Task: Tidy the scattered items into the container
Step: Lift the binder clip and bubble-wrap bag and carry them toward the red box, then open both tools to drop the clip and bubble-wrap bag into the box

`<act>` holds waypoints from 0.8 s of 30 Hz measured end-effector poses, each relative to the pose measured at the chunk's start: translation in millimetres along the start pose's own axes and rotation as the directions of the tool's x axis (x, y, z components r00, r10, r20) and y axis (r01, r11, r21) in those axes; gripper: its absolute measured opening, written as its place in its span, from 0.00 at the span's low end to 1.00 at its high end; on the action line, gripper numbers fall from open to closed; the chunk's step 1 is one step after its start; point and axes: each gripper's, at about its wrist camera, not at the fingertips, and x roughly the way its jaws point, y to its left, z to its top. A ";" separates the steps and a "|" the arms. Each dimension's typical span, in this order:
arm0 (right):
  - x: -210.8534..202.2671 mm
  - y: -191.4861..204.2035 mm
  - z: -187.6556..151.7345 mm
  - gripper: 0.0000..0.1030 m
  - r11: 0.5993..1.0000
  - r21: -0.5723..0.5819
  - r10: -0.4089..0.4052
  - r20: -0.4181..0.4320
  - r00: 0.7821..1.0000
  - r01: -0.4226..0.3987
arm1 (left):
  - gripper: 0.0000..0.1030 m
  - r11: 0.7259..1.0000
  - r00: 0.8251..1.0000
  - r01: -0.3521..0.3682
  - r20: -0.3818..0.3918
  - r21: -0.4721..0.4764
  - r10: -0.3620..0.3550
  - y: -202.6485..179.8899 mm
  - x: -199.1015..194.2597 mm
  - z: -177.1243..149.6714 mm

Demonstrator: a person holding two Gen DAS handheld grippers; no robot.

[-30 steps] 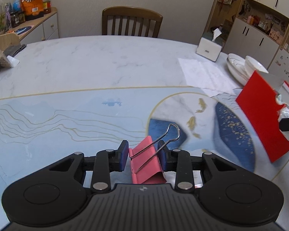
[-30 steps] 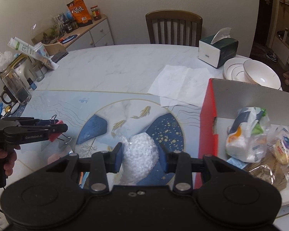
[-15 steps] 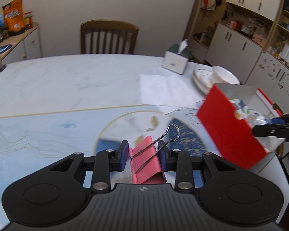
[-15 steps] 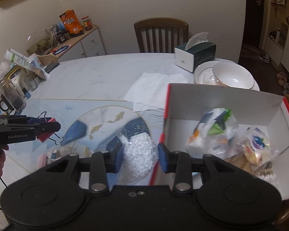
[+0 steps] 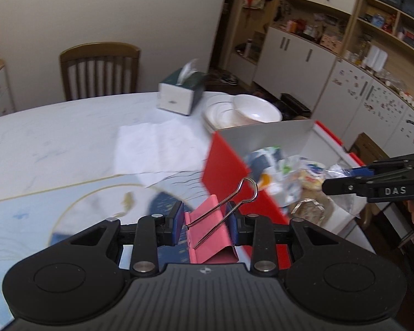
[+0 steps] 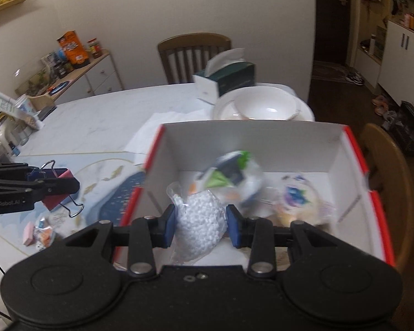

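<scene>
Both my loads have travelled rightward from the table mat: my right gripper (image 6: pixel 201 227), pinching the bead bag (image 6: pixel 200 227), now hangs over the red box (image 6: pixel 356 149). My left gripper (image 5: pixel 205 224), clamped on the pink binder clip (image 5: pixel 211 234), nears the box's left wall; release comes next, I judge.

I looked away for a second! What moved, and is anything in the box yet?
Both grippers swung toward the red box. The right gripper brought its bag of white beads from above the table to over the box. The left gripper came near the box's side. Nothing was let go: its jaws still clamp the pink binder clip.
</scene>
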 end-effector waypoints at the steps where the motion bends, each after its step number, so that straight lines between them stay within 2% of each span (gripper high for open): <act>1: -1.4 -5.7 -0.9 0.35 1.000 0.005 -0.007 0.001 1.000 0.007 | 0.30 1.000 1.000 0.009 0.000 0.009 -0.009 -6.8 2.8 2.1; 14: -5.9 -61.8 -9.6 0.35 0.996 0.028 -0.083 0.003 0.997 0.083 | 0.30 0.985 0.995 0.095 -0.019 0.142 -0.093 -87.4 40.7 24.5; 24: 14.6 -81.6 -17.1 0.35 0.995 0.023 -0.094 -0.038 0.995 0.094 | 0.30 0.972 0.988 0.107 -0.131 0.209 -0.080 -126.8 93.3 22.2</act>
